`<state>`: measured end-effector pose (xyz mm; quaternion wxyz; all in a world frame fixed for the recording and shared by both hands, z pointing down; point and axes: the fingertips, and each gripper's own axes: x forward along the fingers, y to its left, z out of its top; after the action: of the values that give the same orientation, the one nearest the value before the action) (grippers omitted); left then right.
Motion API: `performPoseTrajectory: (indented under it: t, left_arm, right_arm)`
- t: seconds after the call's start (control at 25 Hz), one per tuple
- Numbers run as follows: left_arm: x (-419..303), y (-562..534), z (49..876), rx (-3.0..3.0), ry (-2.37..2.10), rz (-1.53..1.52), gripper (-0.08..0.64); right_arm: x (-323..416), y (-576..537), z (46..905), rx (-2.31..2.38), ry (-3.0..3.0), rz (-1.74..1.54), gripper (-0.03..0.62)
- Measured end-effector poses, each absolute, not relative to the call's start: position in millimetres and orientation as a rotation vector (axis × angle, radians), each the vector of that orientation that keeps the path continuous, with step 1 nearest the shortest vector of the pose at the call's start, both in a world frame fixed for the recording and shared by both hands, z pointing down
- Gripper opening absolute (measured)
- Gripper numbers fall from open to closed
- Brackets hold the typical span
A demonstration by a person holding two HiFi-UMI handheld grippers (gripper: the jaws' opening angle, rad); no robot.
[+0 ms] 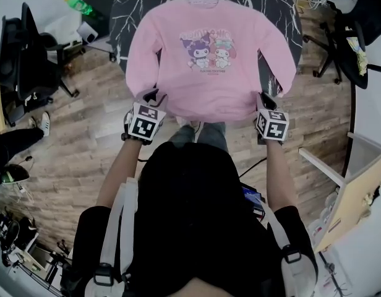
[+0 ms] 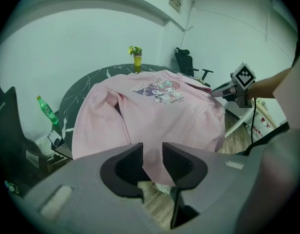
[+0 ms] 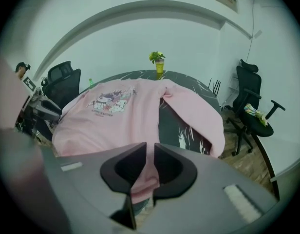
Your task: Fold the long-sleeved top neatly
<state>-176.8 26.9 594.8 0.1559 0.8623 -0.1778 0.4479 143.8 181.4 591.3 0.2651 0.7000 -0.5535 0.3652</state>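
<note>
Two corners of the near hem are clamped: the left hand-held gripper [image 2: 152, 152] and the right hand-held gripper [image 3: 150, 152] each have their jaws closed on the pink long-sleeved top with a cartoon print [image 1: 203, 67]. It lies print-up on the dark marbled round tabletop [image 1: 277, 5], its hem past the near edge.

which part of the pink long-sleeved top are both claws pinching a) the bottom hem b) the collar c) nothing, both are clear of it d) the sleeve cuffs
A: the left claw and the right claw each clamp the bottom hem of the pink long-sleeved fabric top, at its near corners, while the collar lies far off on the dark marbled round table.
</note>
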Motion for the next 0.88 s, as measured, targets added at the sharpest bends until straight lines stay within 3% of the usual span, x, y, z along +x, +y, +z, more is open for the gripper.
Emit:
performPoseTrajectory:
  t: [0.88]
  left_arm:
    - [-93.5, -169.5, 571.8, 2.465, -0.753, 1.243, 0.141]
  right_arm:
    - [219.7, -62.7, 568.5, 1.702, -1.729, 0.739, 0.061]
